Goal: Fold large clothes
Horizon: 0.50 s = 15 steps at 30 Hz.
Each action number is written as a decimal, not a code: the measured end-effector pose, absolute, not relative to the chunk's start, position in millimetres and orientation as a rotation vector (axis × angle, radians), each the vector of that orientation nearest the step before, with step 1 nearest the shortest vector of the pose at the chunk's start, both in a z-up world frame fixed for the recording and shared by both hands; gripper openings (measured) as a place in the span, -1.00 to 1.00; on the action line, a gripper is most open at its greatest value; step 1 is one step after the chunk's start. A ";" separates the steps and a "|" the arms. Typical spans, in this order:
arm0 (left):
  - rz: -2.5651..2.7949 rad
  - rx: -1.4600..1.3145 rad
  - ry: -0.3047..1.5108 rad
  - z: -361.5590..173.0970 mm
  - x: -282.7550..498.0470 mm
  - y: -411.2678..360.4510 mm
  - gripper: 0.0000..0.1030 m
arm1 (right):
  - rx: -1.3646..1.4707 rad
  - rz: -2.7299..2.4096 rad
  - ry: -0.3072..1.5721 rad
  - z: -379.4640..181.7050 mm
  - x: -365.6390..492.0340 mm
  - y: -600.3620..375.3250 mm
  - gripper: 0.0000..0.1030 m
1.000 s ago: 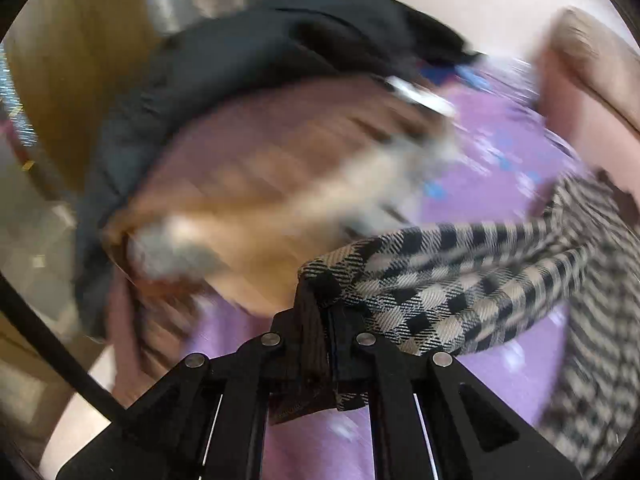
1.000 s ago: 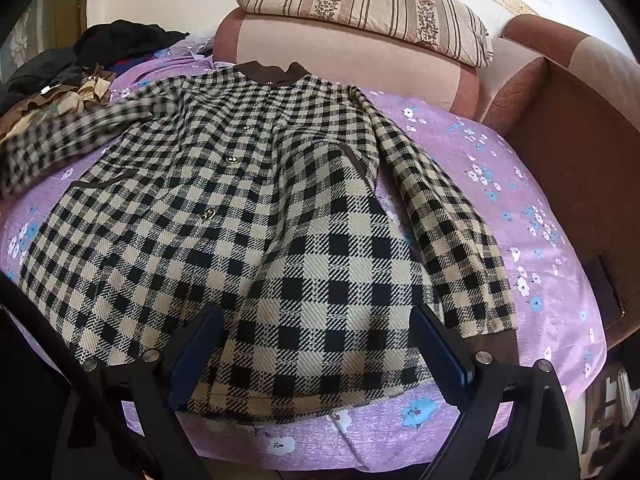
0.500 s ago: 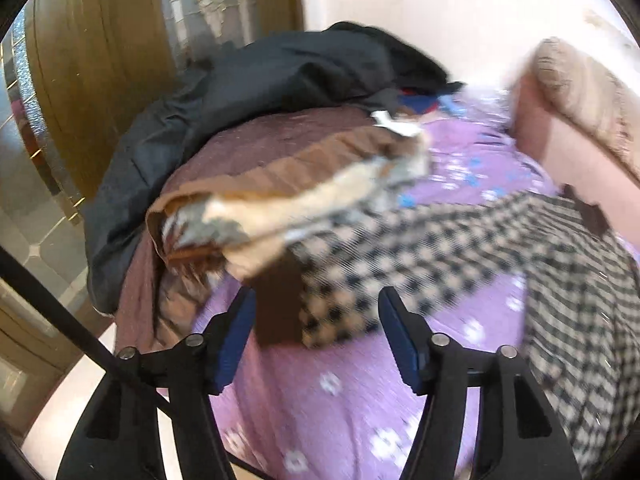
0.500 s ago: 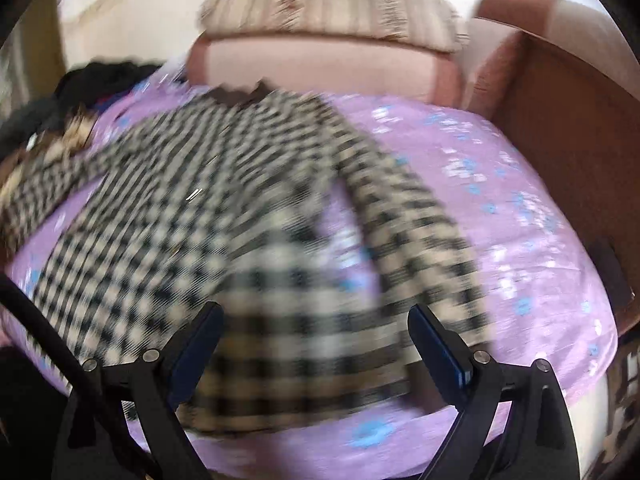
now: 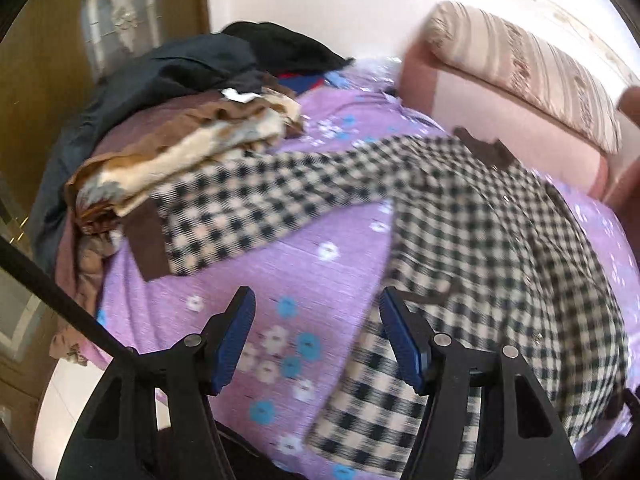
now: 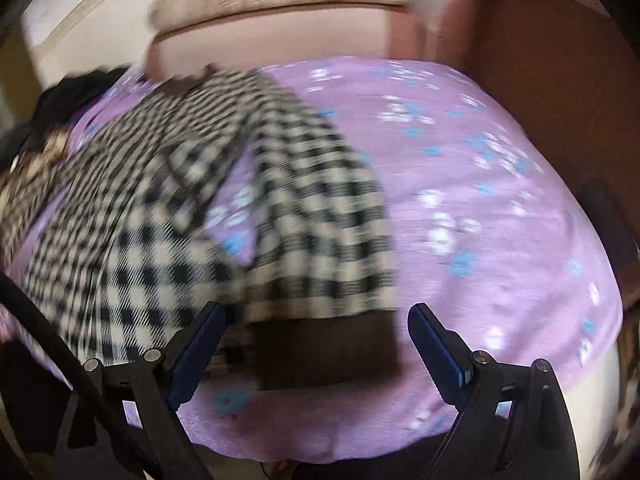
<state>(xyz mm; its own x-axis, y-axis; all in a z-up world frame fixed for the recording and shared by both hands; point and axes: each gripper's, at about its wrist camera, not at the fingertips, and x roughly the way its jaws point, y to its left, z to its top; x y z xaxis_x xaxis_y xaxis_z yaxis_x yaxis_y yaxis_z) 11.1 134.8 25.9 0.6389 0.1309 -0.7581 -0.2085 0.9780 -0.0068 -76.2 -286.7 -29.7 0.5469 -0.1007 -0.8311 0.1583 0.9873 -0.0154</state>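
Note:
A black-and-cream checked coat [image 5: 480, 232] with brown collar and cuffs lies spread on a purple flowered bedspread [image 5: 288, 276]. Its left sleeve [image 5: 256, 196] stretches out toward a clothes pile, ending in a brown cuff [image 5: 146, 240]. My left gripper [image 5: 316, 320] is open and empty above the bedspread, near the coat's lower left edge. In the right wrist view the coat [image 6: 132, 216] is blurred; its right sleeve [image 6: 320, 232] ends in a brown cuff [image 6: 324, 352]. My right gripper [image 6: 316, 340] is open, with that cuff between its fingers.
A pile of folded brown, cream and dark clothes [image 5: 180, 132] sits at the bed's left end. A striped pillow [image 5: 528, 68] rests on the pink headboard [image 5: 512, 120]. A brown wooden side panel [image 6: 560, 92] bounds the bed on the right.
My left gripper let go of the left sleeve cuff, opened and drew back; the sleeve now lies flat. My right gripper moved right and down to the right sleeve cuff.

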 end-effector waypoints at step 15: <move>0.201 -0.100 0.922 15.7 15.1 115.4 0.23 | 0.199 -0.354 0.843 30.5 -28.0 -425.6 -0.81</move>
